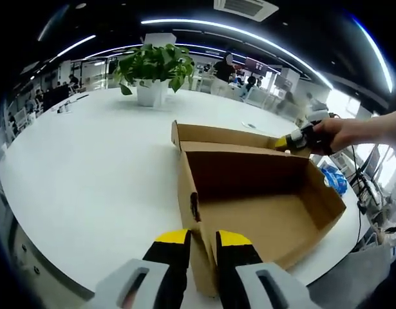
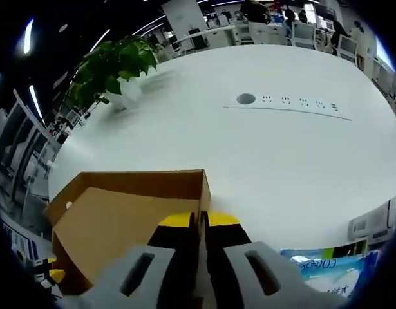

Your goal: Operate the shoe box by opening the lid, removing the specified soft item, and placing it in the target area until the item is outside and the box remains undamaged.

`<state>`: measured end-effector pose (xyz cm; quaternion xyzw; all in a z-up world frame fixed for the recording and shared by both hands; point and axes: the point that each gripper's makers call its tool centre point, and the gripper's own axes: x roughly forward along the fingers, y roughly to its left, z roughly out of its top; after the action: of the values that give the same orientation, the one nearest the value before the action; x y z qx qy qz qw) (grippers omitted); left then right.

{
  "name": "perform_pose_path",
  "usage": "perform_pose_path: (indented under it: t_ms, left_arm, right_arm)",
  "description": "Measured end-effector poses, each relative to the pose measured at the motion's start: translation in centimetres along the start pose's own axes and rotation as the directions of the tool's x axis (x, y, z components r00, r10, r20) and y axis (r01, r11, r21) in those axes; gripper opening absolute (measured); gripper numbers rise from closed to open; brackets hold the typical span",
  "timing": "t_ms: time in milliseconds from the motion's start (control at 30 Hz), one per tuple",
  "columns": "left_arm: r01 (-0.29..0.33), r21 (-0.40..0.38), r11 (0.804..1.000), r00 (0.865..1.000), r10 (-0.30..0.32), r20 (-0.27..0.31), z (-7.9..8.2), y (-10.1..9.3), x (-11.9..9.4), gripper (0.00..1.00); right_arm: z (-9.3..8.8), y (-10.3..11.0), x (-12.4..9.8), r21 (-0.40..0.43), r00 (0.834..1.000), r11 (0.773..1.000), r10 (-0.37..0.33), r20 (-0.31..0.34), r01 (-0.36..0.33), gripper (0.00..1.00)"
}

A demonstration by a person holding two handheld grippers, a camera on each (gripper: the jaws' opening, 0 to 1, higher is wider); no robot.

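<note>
Shoe box [image 1: 262, 199]: plain brown cardboard, sitting open on the big white table [image 1: 88, 167]. In the left gripper view you look straight down into it and all I can see is bare cardboard floor and walls.

Lid [image 1: 230, 136]: flipped up and back on the far side, standing roughly upright behind the box opening. In the right gripper view it's the brown panel [image 2: 130, 212] running off to the left of the jaws.

Left gripper [image 1: 203, 239]: yellow-tipped black jaws pinched onto the near corner wall of the box, one jaw outside and one just inside, only the cardboard edge between them.

Right gripper [image 2: 201, 222]: jaws squeezed narrow on the top edge of the lid, cardboard sandwiched in the slit between the yellow tips. From the left gripper view you can spot it [image 1: 294, 140] at the far right corner of the lid, with a person's hand [image 1: 342, 132] wrapped around it.

Soft item: can't see it inside the box from here, so can't tell where it is.

Plastic pack [image 2: 333, 270]: blue and white, on the table just right of the right gripper; also peeks out past the box's right side in the left gripper view [image 1: 333, 178].

Potted plant [image 1: 156, 71]: green leaves in a white pot, well behind the box on the table.

Table sockets [image 2: 288, 103]: a strip of outlets with a round hole, far out on the tabletop.
</note>
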<state>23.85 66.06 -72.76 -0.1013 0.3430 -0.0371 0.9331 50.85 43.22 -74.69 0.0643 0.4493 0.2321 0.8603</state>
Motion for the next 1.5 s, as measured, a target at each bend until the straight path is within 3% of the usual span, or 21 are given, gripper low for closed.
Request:
perform_pose_path:
  t_ms: [100,267,700,1100,1500]
  left_arm:
    - [-0.002,0.003,1.0,1.0,0.002,-0.002,0.0,0.0,0.0,0.15]
    - [-0.003,0.011,1.0,1.0,0.004,-0.004,0.0,0.0,0.0,0.15]
    - [-0.002,0.029,1.0,1.0,0.002,-0.004,-0.1,-0.1,0.0,0.14]
    - [-0.003,0.037,0.999,1.0,0.004,-0.009,0.0,-0.1,0.0,0.13]
    - [0.0,0.031,1.0,1.0,0.0,-0.016,0.0,-0.1,0.1,0.13]
  right_arm:
    - [-0.5,1.5,-2.2,-0.003,1.0,1.0,-0.003,0.014,0.004,0.04]
    - [0.5,2.5,-3.8,-0.015,0.998,1.0,-0.001,0.058,0.002,0.03]
    - [2.3,2.6,-6.9,-0.12,0.992,0.993,0.002,0.127,0.013,0.02]
    - [3.5,2.7,-10.4,-0.208,0.975,0.978,0.026,0.219,0.021,0.02]
    - [3.0,4.3,-14.4,-0.279,0.953,0.96,0.048,0.298,0.039,0.01]
